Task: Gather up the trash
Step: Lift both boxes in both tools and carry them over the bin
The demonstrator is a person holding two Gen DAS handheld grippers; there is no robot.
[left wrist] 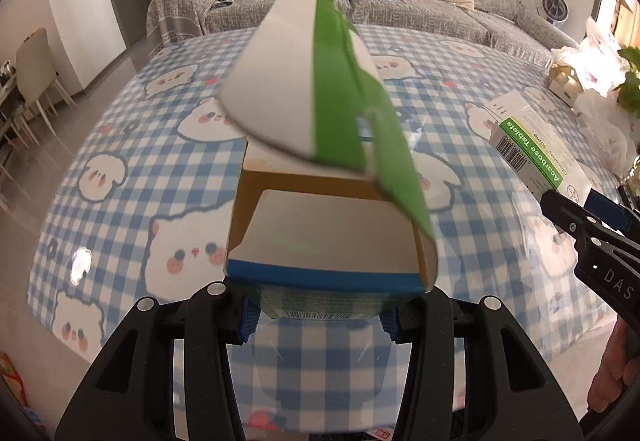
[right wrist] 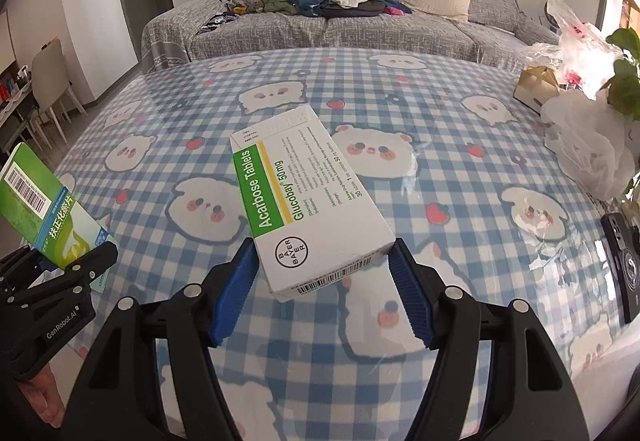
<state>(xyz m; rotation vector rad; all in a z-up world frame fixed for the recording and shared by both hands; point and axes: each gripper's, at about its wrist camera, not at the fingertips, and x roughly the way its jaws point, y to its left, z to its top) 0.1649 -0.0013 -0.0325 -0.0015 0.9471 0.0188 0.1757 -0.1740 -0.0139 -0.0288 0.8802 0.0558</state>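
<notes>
My left gripper (left wrist: 320, 317) is shut on an opened green, white and blue medicine carton (left wrist: 320, 209), held above the table with its flap up; it also shows in the right wrist view (right wrist: 52, 209). A white and green Acarbose Tablets box (right wrist: 308, 201) lies flat on the checked tablecloth (right wrist: 440, 113). My right gripper (right wrist: 324, 289) is open, its blue pads on either side of the box's near end, close to it, apart from it. The box (left wrist: 536, 145) and the right gripper (left wrist: 576, 225) show at the right of the left wrist view.
White plastic bags (right wrist: 588, 145), a gold box (right wrist: 536, 89) and a green plant (right wrist: 624, 81) stand at the table's right edge. A black device (right wrist: 624, 265) lies near the right. A grey sofa (right wrist: 360, 25) with clothes is behind the table.
</notes>
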